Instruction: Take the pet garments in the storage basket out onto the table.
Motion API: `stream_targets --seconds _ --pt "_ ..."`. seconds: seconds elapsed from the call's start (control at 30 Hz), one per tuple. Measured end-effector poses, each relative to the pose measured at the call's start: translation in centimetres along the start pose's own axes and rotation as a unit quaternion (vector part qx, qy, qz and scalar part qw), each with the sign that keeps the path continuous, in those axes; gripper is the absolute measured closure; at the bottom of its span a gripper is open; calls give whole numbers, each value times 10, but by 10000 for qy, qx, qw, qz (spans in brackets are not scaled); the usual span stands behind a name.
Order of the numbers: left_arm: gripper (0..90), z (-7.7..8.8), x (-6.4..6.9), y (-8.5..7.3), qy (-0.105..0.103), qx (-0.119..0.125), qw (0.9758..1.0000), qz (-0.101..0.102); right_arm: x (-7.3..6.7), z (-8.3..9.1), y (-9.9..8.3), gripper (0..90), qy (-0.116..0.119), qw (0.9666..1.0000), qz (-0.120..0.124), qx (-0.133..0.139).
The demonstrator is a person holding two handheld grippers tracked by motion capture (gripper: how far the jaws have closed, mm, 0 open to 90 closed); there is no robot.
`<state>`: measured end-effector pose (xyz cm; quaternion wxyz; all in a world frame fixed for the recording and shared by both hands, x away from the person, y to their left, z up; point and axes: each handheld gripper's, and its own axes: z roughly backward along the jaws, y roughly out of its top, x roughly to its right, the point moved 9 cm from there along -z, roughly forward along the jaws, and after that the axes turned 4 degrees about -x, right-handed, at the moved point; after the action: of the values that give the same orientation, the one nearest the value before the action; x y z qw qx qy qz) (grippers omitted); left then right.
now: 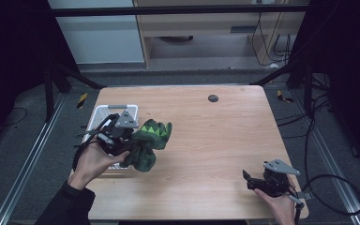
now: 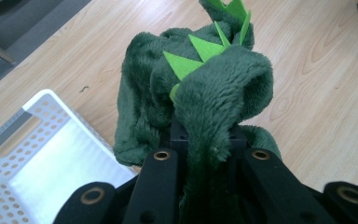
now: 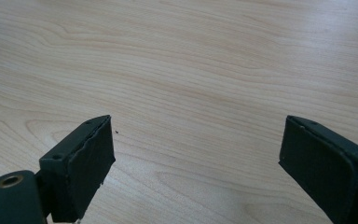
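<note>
A dark green plush dinosaur (image 1: 149, 140) with bright green felt spikes hangs from my left gripper (image 1: 122, 140) at the left side of the wooden table (image 1: 206, 131). In the left gripper view the plush dinosaur (image 2: 205, 93) is pinched between the two black jaws and bulges out above them; my left gripper (image 2: 207, 149) is shut on it, just past the edge of a white perforated basket (image 2: 37, 154). My right gripper (image 1: 249, 180) rests low near the table's front right corner. In the right gripper view my right gripper (image 3: 196, 158) stands wide open over bare wood.
The white basket (image 1: 104, 112) sits at the table's left edge, partly under my left hand. A small dark round disc (image 1: 213, 98) lies near the far edge. Black cables trail across the floor to the right of the table.
</note>
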<state>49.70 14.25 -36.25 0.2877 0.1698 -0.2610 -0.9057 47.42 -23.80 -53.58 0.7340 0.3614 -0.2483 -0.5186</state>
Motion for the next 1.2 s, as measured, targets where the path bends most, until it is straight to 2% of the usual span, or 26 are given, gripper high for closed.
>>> stream_targets --seconds 0.4,1.2 --pt "802 -14 18 13 -140 -72 9996 -224 1 0 1 99 -19 10000 18 23" --pt "802 -48 53 40 -480 -215 9967 -624 5 2 3 93 -109 9999 8 111"
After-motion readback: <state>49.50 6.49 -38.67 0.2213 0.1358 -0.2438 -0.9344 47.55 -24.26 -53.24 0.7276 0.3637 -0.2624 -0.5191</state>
